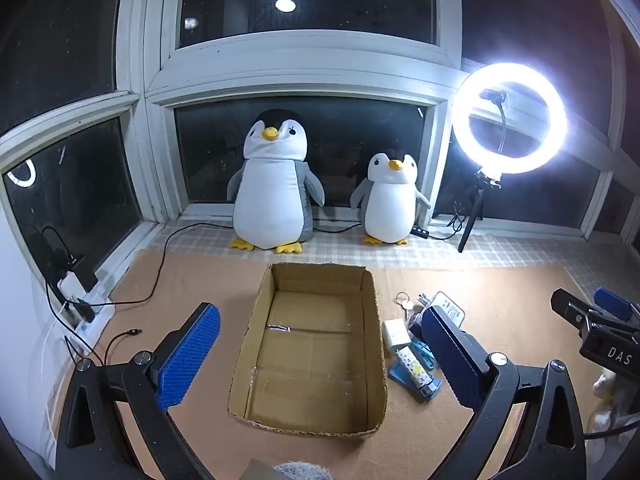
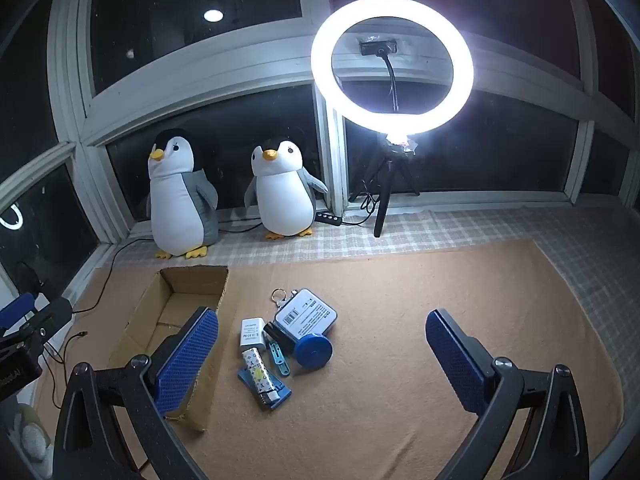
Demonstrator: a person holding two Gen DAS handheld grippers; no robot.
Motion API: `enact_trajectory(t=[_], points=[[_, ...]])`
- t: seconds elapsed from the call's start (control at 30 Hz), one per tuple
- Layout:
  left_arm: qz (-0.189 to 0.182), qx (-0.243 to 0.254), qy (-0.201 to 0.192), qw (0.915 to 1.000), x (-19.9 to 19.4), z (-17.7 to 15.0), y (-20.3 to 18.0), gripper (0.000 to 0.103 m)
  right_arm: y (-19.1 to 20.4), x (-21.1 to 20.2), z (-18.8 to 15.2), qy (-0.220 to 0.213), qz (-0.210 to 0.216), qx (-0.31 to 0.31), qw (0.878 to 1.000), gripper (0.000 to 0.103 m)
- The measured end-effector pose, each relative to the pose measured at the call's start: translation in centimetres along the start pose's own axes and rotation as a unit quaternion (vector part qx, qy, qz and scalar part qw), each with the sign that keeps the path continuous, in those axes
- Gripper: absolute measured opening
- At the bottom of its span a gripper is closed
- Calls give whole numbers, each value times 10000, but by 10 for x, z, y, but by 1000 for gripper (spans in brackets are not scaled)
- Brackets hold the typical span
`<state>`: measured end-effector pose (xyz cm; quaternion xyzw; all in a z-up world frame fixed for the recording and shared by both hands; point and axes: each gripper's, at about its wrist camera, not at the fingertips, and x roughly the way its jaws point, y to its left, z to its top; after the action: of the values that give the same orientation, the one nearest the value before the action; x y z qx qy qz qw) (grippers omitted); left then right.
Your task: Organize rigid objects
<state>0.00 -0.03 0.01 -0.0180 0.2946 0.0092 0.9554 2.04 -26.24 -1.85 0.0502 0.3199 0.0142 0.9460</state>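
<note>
1. Both the left gripper (image 1: 320,354) and right gripper (image 2: 322,354) are spread wide and hold nothing.
2. The small rigid objects (image 2: 280,344) lie clustered just right of the open, empty brown cardboard box (image 1: 256,320).
3. The right gripper should probably straddle one outlying object, such as the round blue disc (image 2: 314,351), and close squarely on it.

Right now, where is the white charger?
In the right wrist view the white charger lies on the brown mat, just right of the cardboard box, above the patterned lighter.

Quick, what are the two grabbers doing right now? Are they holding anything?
Left gripper: open wide, holding nothing, above the empty cardboard box.
Right gripper: open wide, holding nothing, above the small items on the mat.
</note>
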Motion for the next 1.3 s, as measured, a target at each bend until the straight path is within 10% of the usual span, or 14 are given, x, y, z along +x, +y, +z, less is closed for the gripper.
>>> enact_trajectory(t=[1.3], points=[[46, 0, 23, 10000, 1, -3, 4, 102, 5, -1, 0, 40, -16, -35, 10000, 102]])
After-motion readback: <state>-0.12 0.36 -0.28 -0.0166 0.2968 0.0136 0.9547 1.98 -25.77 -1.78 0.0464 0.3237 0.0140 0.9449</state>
